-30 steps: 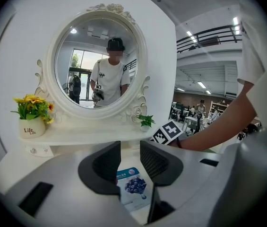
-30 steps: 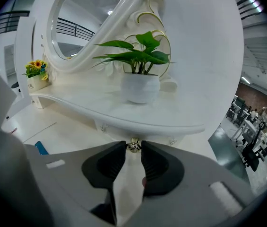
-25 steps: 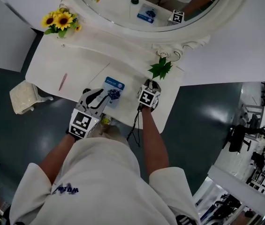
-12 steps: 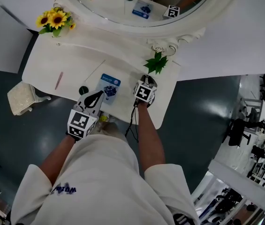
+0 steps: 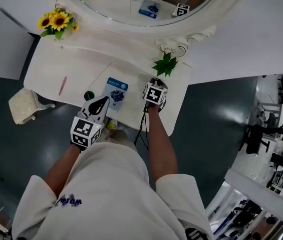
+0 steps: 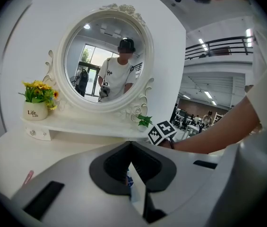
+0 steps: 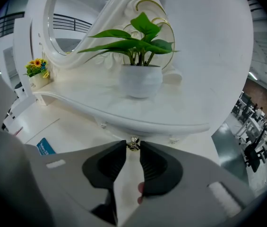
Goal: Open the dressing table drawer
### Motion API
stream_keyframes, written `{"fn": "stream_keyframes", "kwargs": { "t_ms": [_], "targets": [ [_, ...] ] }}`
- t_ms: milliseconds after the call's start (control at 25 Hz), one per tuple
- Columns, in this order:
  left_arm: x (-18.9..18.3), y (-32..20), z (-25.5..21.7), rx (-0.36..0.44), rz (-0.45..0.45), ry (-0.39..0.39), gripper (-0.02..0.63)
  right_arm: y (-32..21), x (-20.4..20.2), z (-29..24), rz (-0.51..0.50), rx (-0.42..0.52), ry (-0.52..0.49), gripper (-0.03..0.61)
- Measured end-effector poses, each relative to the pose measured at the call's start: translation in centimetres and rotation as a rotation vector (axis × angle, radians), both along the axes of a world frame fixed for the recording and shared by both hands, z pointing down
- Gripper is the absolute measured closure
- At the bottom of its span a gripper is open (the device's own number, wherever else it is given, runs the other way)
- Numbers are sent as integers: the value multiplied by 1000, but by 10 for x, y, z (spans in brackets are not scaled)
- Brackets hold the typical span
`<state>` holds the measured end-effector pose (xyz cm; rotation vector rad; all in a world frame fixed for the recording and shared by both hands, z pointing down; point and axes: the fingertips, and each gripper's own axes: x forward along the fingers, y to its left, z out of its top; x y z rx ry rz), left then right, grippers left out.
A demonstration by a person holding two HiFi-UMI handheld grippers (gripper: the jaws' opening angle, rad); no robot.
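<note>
The white dressing table (image 5: 51, 71) carries a raised shelf under an oval mirror (image 5: 141, 6). Below the shelf, under the potted green plant (image 7: 140, 77), a small brass drawer knob (image 7: 133, 144) sticks out of the white drawer front (image 7: 145, 134). My right gripper (image 7: 133, 145) is shut on that knob, with its fingertips at either side of it; in the head view this gripper (image 5: 156, 83) reaches under the plant (image 5: 165, 65). My left gripper (image 5: 99, 104) hovers over the table's front edge. Its jaws (image 6: 130, 144) are shut with nothing between them.
A blue packet (image 5: 116, 89), a small black round thing (image 5: 88, 95) and a pink pen (image 5: 62, 85) lie on the tabletop. A sunflower pot (image 5: 58, 21) stands at the shelf's left end. A cream stool (image 5: 25, 105) sits left of the table.
My left gripper's jaws have closed from open to shut and it shifted slightly left, uncovering the black round thing. My right gripper stays on the knob.
</note>
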<state>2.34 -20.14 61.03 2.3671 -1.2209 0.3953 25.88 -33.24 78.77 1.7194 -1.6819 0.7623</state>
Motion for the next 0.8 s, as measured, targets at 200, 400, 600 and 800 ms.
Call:
{"fn": "stream_keyframes", "kwargs": {
  "t_ms": [200,400,600,800],
  "targets": [
    [-2,2,0,-1,-2,-2,606,1,1,1,-5,-10,-3,476],
    [-3,6,2,-7,8,-7,606,2,1,-1,-11,-34,1,476],
    [-1,10,2,-11,16,-4,606,2,0,2,-18,-36,-13,476],
    [-3,10,2,-12,13,-4,606,1,-3,-1,-49,-37,-7,477]
  ]
}}
